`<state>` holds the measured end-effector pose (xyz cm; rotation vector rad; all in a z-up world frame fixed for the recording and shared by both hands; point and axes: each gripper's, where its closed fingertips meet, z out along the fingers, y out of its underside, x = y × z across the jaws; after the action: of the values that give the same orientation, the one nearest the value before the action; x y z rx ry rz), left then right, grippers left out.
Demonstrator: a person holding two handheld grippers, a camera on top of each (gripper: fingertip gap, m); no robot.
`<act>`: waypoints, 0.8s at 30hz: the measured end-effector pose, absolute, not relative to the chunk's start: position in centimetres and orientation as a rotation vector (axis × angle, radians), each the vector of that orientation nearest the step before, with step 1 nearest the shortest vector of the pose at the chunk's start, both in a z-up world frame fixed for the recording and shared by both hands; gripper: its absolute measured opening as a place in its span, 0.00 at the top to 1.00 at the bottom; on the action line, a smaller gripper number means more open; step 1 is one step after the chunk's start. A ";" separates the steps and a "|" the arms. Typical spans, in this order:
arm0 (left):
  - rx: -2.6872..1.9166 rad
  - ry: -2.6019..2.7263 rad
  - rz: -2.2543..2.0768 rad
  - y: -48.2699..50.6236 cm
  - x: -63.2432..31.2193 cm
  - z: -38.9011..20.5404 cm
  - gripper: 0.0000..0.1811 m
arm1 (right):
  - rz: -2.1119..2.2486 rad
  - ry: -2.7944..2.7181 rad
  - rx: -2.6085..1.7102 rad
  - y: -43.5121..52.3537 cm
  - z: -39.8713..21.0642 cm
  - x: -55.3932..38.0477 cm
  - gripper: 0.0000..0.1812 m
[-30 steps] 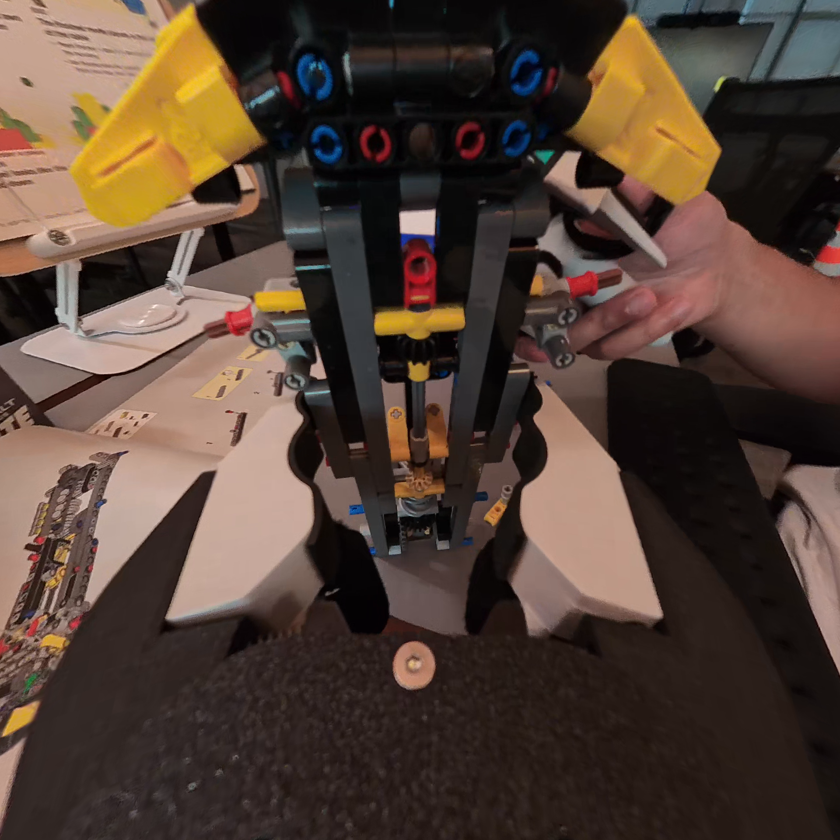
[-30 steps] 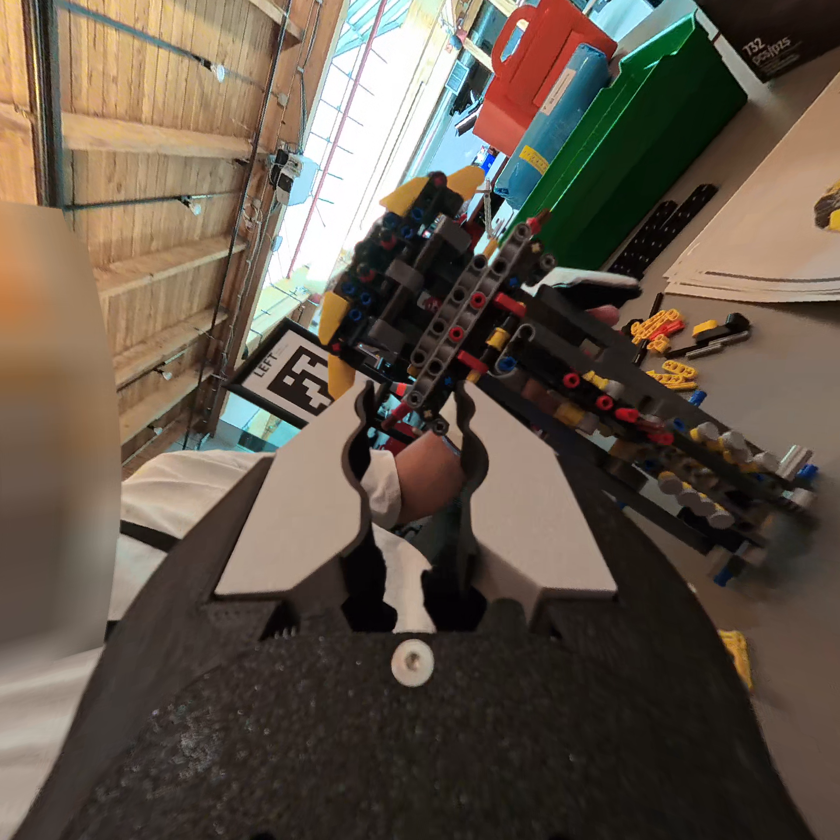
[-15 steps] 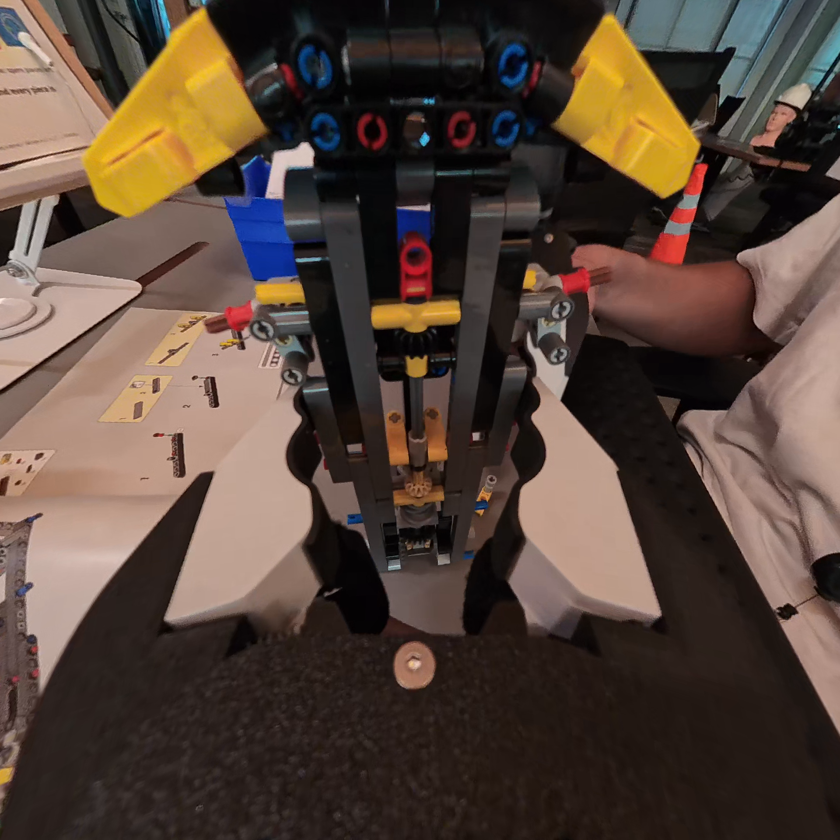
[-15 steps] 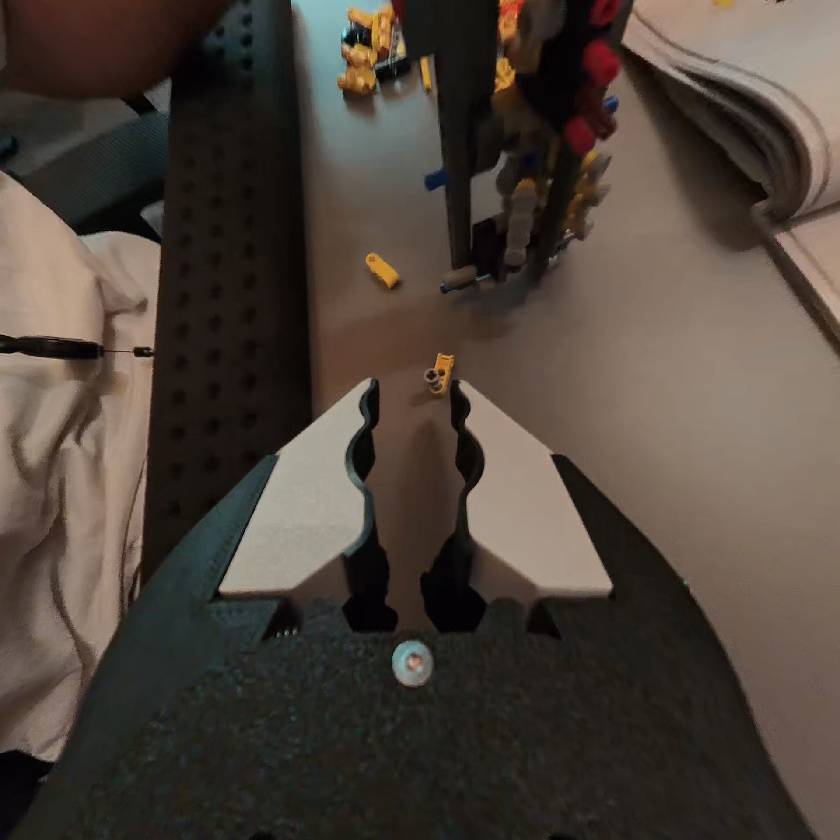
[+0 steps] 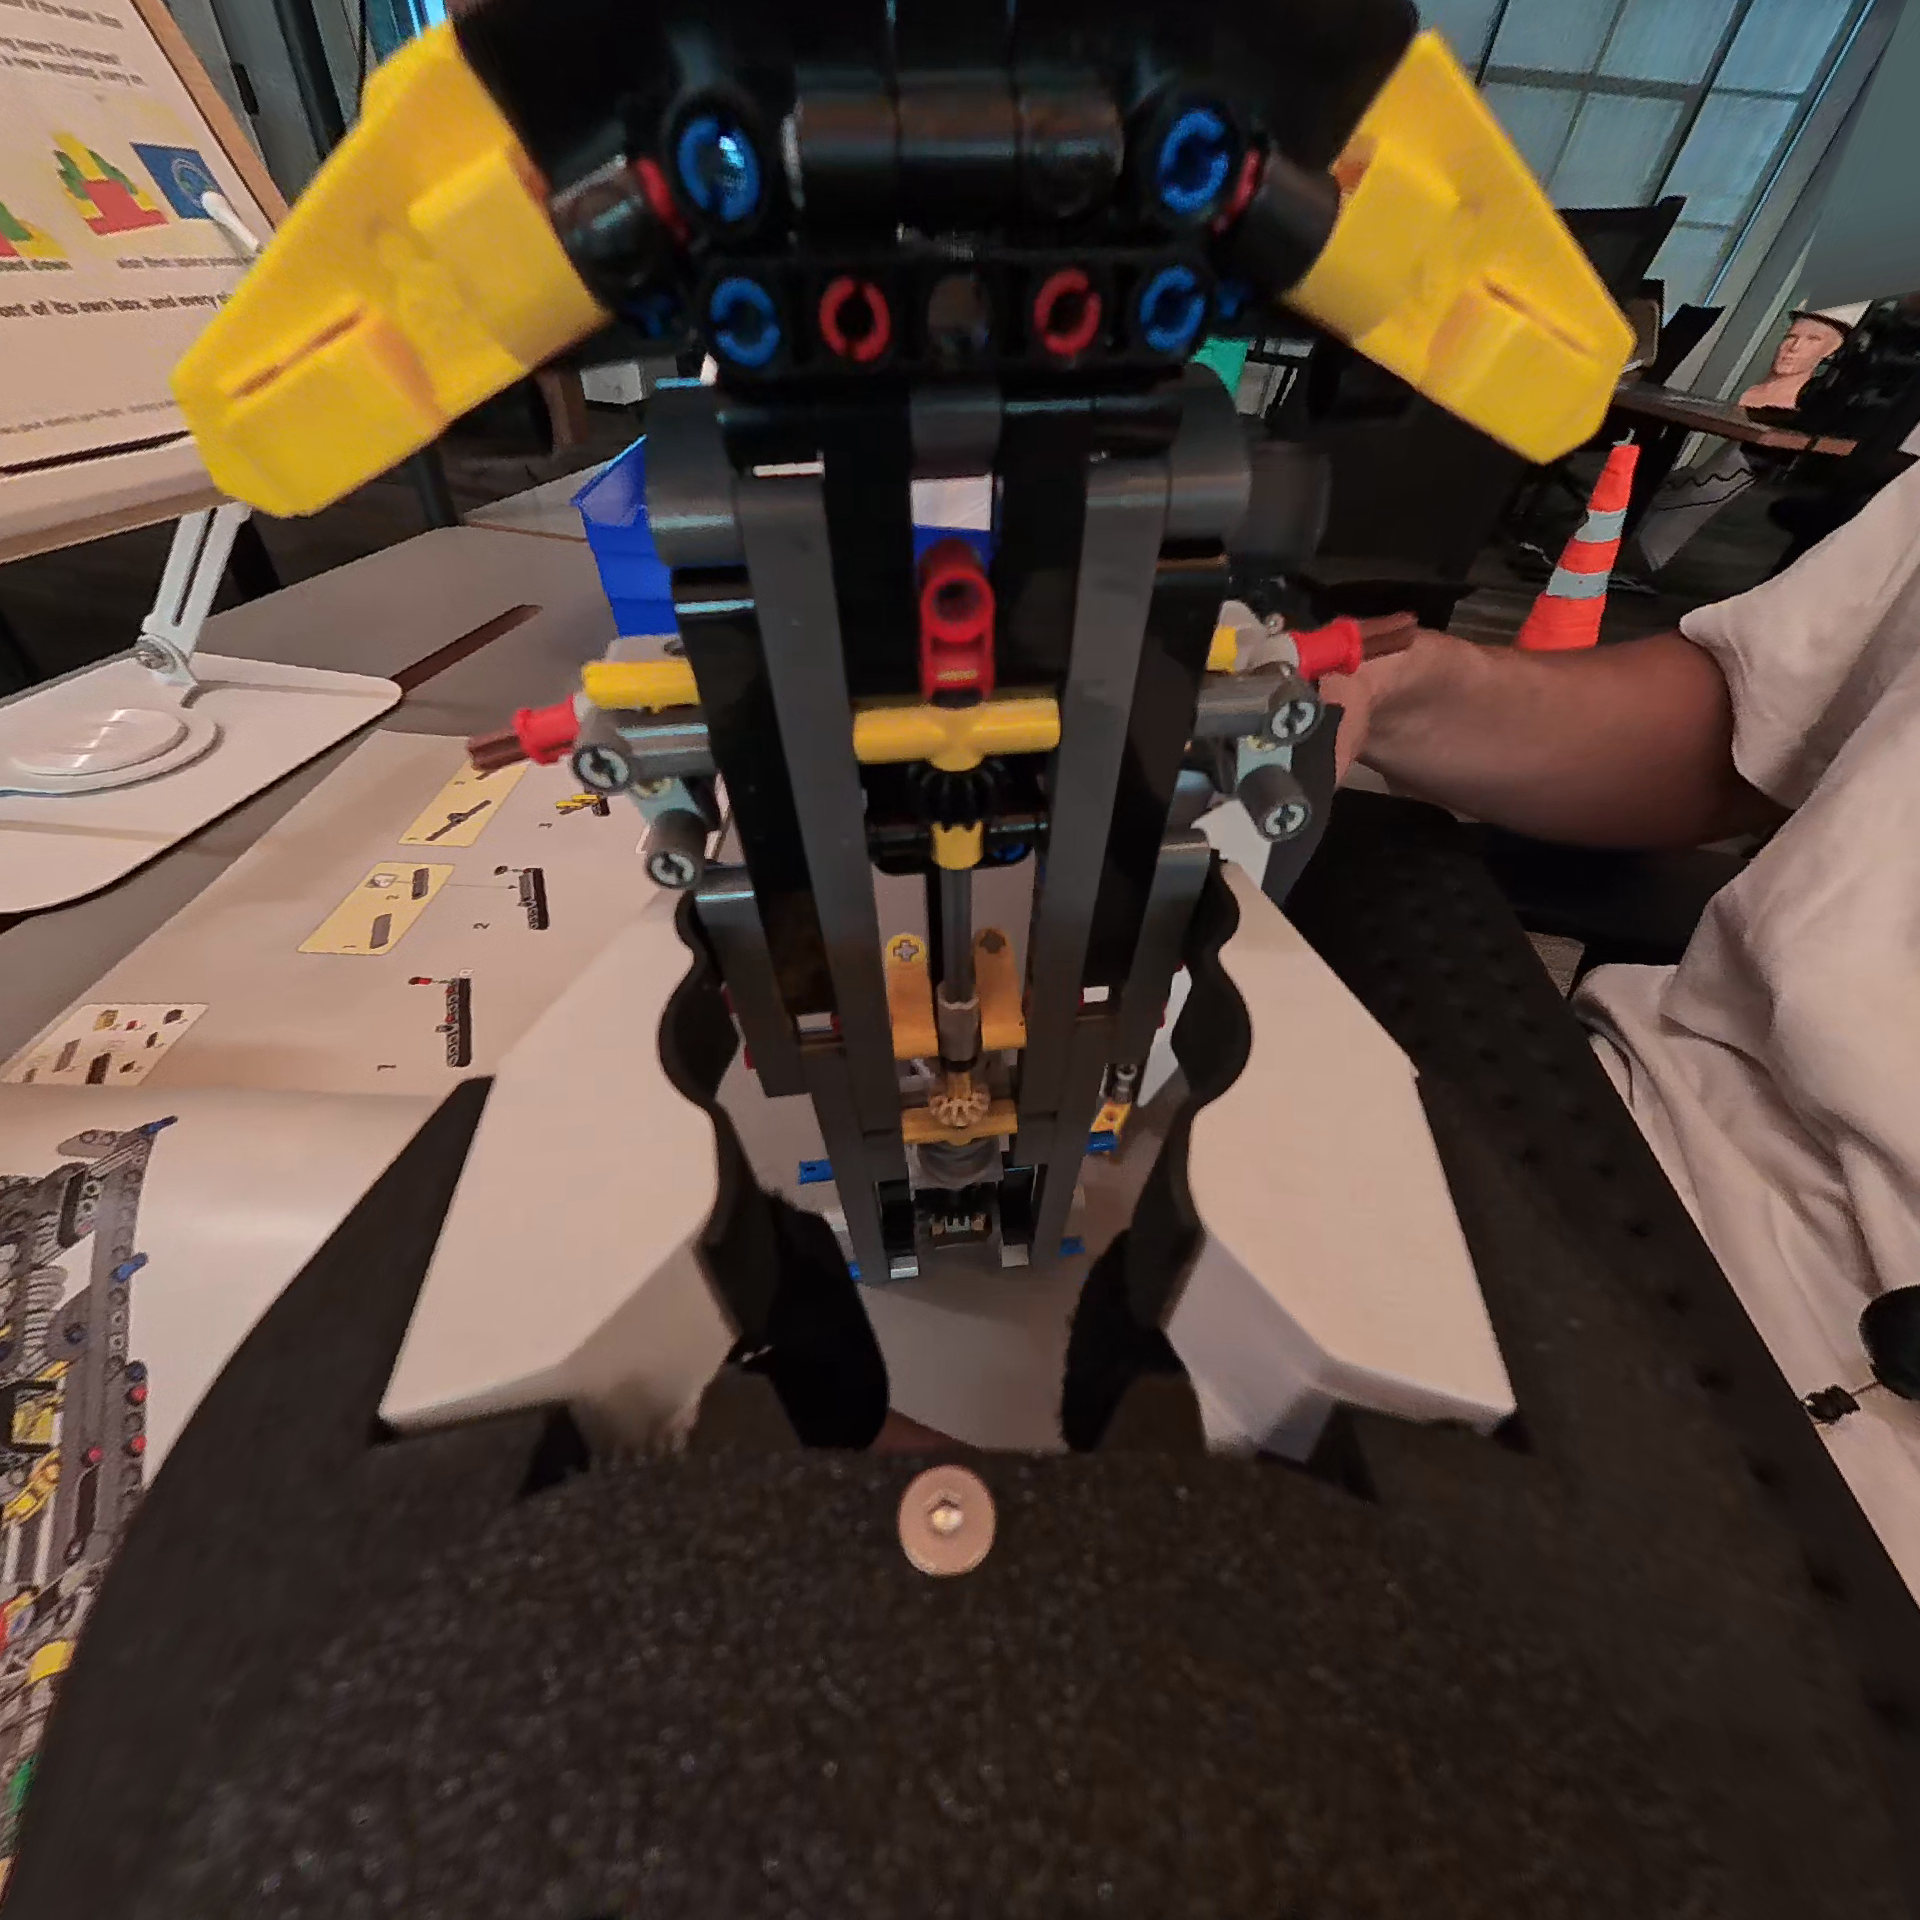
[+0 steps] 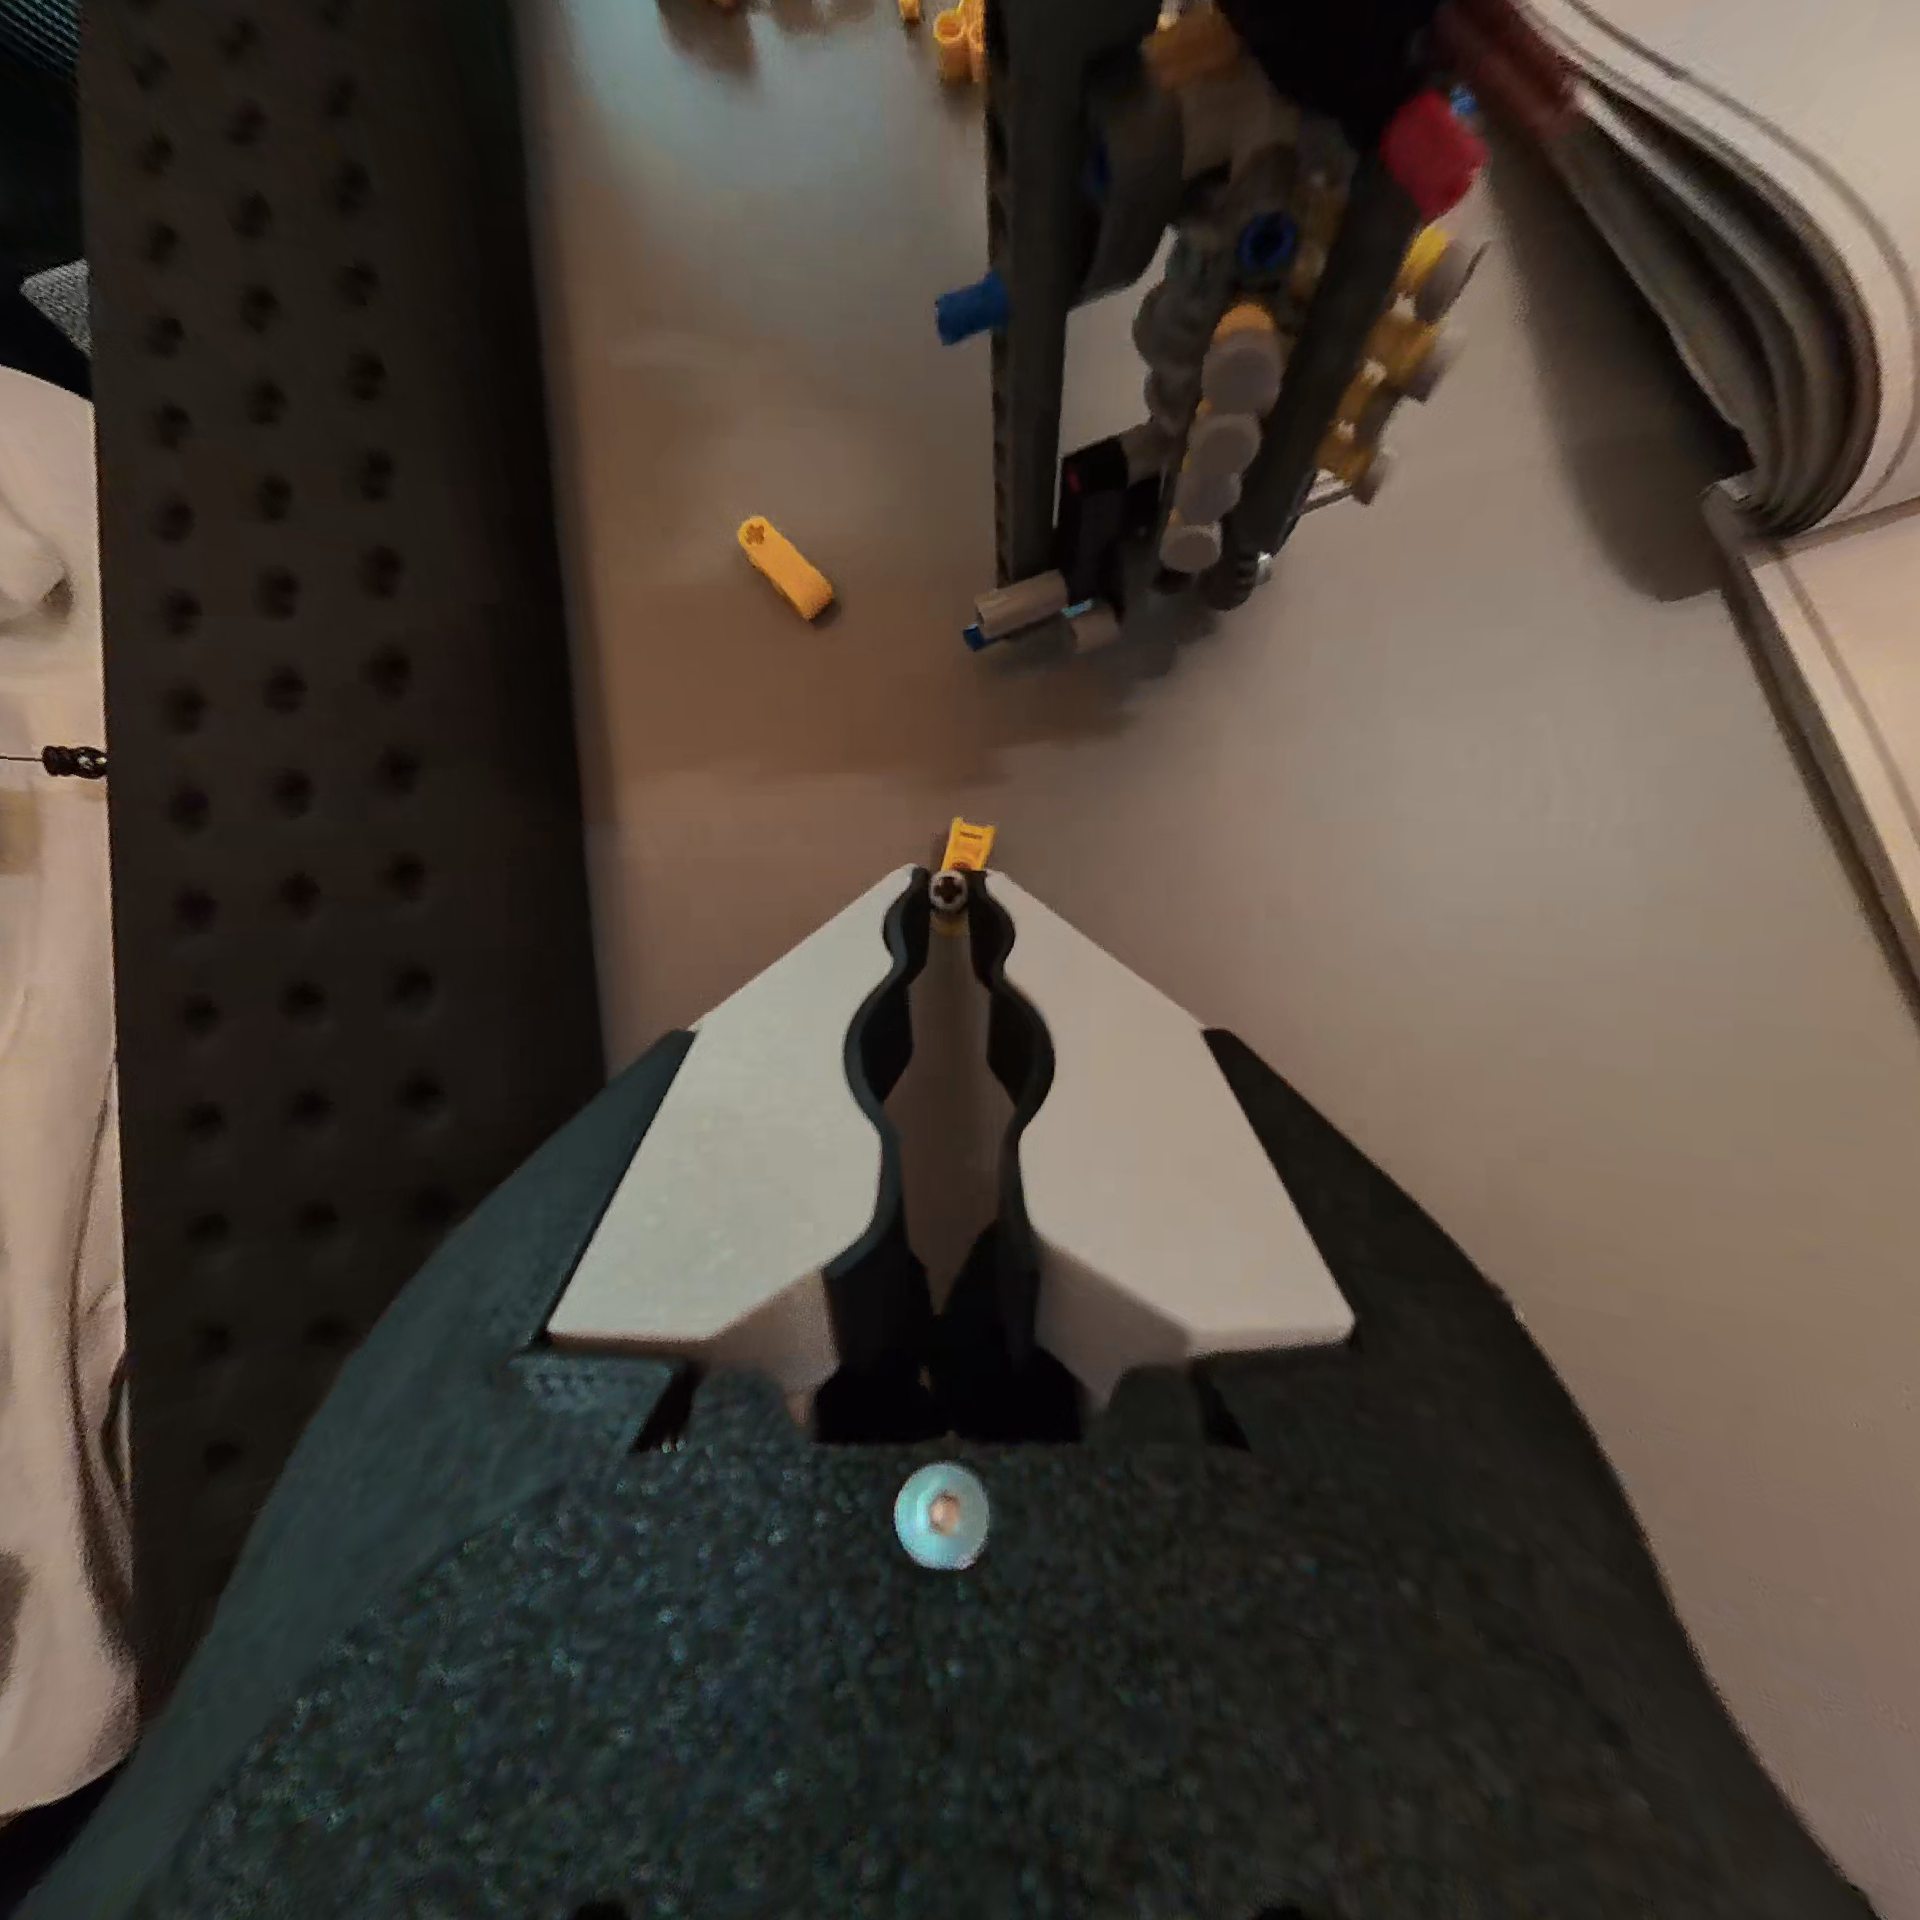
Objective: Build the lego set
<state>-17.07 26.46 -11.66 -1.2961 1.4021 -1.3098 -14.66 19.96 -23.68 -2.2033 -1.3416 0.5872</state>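
The table (image 6: 1351, 935) is grey and carries the build, an open manual and loose parts. The manual (image 5: 260, 1039) lies open to the left of the left gripper; its page edges (image 6: 1766, 312) show at upper right in the right wrist view.

The model (image 5: 956, 727) is a long black and dark-grey beam frame with two yellow panels at its far end, and red and blue pins and a central axle with gears along it. It stands lengthwise between the fingers of the left gripper (image 5: 956, 914), its near end down by the table. The left jaws are set wide and press both sides of the frame. In the right wrist view the lower end of the model (image 6: 1195, 416) hangs just above the table.

A forearm (image 5: 1538, 727) reaches in behind the model on the right.

The right gripper (image 6: 951, 894) points down at the table. Its jaws are nearly closed, and the tips pinch a small yellow piece (image 6: 961, 862) with a grey cross-holed end.

A yellow connector (image 6: 784, 566) lies loose on the table, apart from the model and well clear of the right gripper.
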 end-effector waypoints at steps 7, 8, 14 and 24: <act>-1.276 1.445 -1.317 26.1 -17.1 -11.7 0.53 | 0.897 -1.092 -1.892 21.1 -12.5 -16.0 0.97; -1.273 1.454 -1.316 26.1 -17.0 -11.7 0.53 | 0.919 -1.044 -1.832 21.7 -9.7 -15.9 0.97; -1.250 1.494 -1.298 25.6 -16.6 -11.8 0.53 | 0.960 -1.240 -1.783 22.6 -3.7 -17.4 0.97; -1.236 1.520 -1.281 25.2 -16.5 -11.9 0.53 | 0.819 -1.466 -1.909 22.5 -5.5 -19.2 0.97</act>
<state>-16.50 25.18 -11.89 -1.2359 1.5202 -1.2812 -19.24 22.52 -5.46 -1.9092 -1.4662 0.8191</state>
